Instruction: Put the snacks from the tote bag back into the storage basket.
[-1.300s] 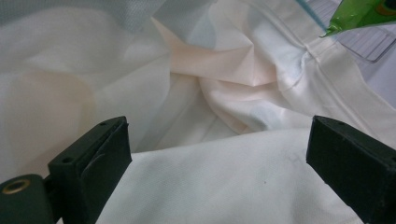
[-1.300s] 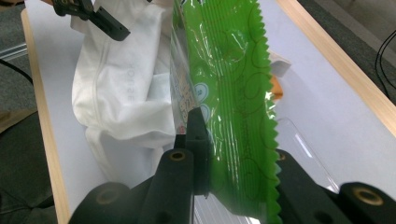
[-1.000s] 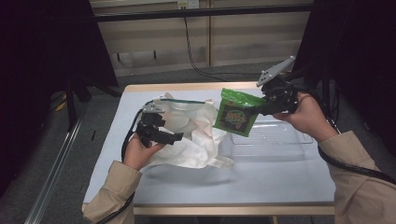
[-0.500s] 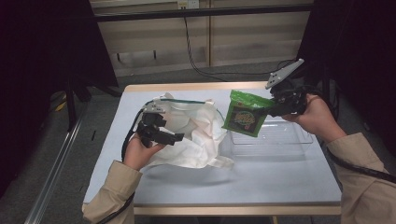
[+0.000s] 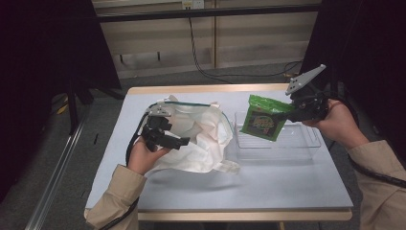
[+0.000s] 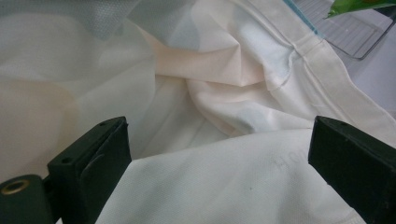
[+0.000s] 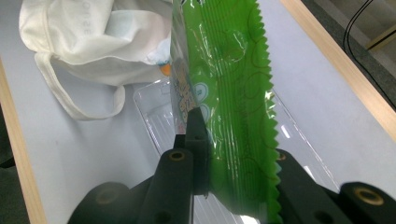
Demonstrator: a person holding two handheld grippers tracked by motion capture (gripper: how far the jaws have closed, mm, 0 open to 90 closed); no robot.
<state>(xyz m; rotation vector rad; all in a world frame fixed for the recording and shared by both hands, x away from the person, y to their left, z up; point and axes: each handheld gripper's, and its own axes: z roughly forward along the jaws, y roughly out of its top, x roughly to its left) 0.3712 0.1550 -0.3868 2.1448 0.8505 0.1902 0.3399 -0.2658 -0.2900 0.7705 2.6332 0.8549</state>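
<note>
A: High view. Orientation of the green snack packet (image 5: pixel 262 120)?

B: Held up by its top edge, long axis near vertical, slightly tilted, printed face turned toward the camera. It is clamped by the right gripper (image 5: pixel 293 111) and hangs above the clear plastic tray (image 5: pixel 306 142), not touching it.

A: Counts?

B: One packet, one tray, one white cloth bag (image 5: pixel 201 136), two grippers. The left gripper (image 5: pixel 176 142) is laid on the bag, jaws spread apart, nothing pinched.

A: Surface, room?

B: Pale blue-grey table (image 5: pixel 268 184) with a light wooden edge. Dark curtains are seen on both sides, a pale wall panel behind, a black cable (image 5: pixel 201 52) trailing on the grey floor.

A: Left gripper view.

B: Both black jaws are seen wide apart over crumpled white bag (image 6: pixel 224 121) fabric. No fabric is gripped. A corner of the tray (image 6: pixel 350 35) and a sliver of the packet (image 6: pixel 359 5) are visible at top right.

A: Right gripper view.

B: The packet (image 7: pixel 224 84) is seen edge-on, clenched between the jaws at its sealed end, long axis running away from the camera, serrated edge at right. The tray (image 7: pixel 159 116) lies below it, the bag (image 7: pixel 88 42) beyond, strap loop resting on the table (image 7: pixel 84 154).
</note>
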